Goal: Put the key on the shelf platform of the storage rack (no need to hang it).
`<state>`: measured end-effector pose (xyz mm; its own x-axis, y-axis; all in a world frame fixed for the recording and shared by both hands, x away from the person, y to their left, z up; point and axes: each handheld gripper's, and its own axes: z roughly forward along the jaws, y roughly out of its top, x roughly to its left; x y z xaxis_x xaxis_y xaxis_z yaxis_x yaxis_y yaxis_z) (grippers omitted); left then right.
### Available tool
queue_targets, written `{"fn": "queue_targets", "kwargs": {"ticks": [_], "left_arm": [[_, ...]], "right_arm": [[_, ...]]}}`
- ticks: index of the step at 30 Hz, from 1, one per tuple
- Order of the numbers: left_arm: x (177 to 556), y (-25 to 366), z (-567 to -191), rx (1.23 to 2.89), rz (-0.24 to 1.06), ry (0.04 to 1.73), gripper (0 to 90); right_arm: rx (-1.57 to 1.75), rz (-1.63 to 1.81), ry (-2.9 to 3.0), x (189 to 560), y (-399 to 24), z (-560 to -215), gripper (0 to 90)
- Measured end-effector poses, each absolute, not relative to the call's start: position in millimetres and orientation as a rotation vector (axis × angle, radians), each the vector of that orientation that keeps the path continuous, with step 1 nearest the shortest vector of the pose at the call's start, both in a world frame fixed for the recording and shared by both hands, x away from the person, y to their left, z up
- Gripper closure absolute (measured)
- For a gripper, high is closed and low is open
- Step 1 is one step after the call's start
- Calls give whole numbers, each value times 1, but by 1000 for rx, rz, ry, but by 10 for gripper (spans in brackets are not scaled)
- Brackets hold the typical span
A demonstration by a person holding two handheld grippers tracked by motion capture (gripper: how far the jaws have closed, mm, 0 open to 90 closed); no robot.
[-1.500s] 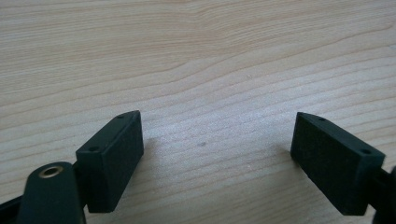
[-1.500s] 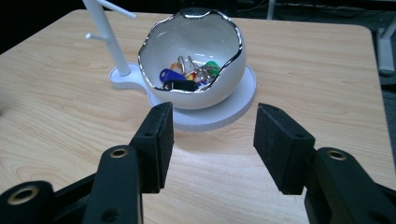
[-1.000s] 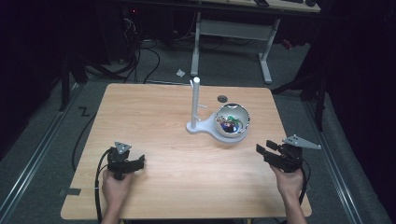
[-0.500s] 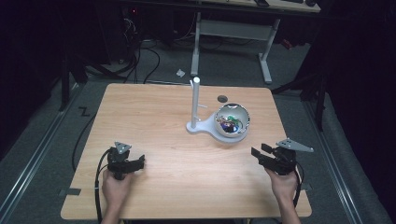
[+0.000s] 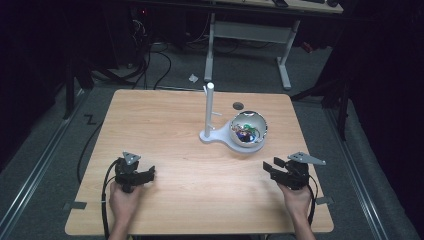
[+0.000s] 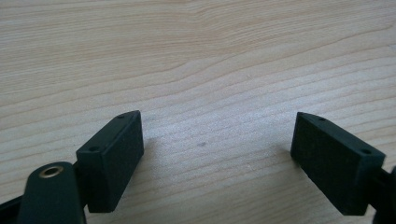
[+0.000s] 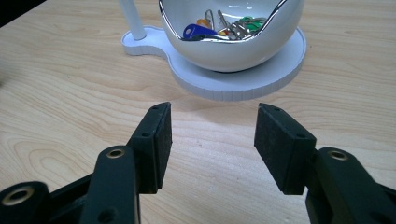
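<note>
A white bowl [image 5: 248, 129] [image 7: 233, 46] holding several coloured keys [image 5: 245, 134] [image 7: 219, 28] stands on a white stand base [image 5: 212, 136] [image 7: 275, 70] with an upright white post [image 5: 210, 107] [image 7: 130, 16], right of the table's middle. My right gripper [image 5: 270, 167] [image 7: 212, 112] hovers low over the wood in front of the bowl, aimed at it, open, with nothing between its pads. My left gripper [image 5: 150, 174] [image 6: 217, 121] rests at the front left, open wide over bare wood, far from the bowl.
The wooden table [image 5: 165, 120] has a small dark round hole [image 5: 238, 106] behind the stand. Beyond the far edge stand a grey desk frame [image 5: 250, 32] and floor cables [image 5: 155, 55]. Bare wood lies between the two grippers.
My right gripper has sunk toward the table and shifted slightly left, closer to the bowl's front. The left gripper has stayed put.
</note>
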<state>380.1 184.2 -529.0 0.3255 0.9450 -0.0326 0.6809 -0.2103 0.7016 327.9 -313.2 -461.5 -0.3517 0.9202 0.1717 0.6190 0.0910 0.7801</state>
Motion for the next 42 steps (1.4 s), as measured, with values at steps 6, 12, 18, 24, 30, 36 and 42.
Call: {"fn": "queue_targets", "kwargs": {"ticks": [6,12,18,24,30,36,42], "left_arm": [[380,184,-529,1972,547,1427,174],[380,184,-529,1972,547,1427,174],[380,184,-529,1972,547,1427,174],[380,184,-529,1972,547,1427,174],[380,184,-529,1973,547,1427,174],[380,184,-529,1973,547,1427,174],[380,184,-529,1973,547,1427,174]], "right_arm": [[1513,1136,2021,329,-311,-466,468],[1518,1124,2026,330,-309,-472,468],[1514,1076,2038,331,-307,-481,467],[1533,1046,2043,332,-305,-490,467],[1532,1015,2045,335,-304,-497,467],[1534,973,2038,336,-302,-504,451],[1517,927,2044,339,-300,-510,448]]}}
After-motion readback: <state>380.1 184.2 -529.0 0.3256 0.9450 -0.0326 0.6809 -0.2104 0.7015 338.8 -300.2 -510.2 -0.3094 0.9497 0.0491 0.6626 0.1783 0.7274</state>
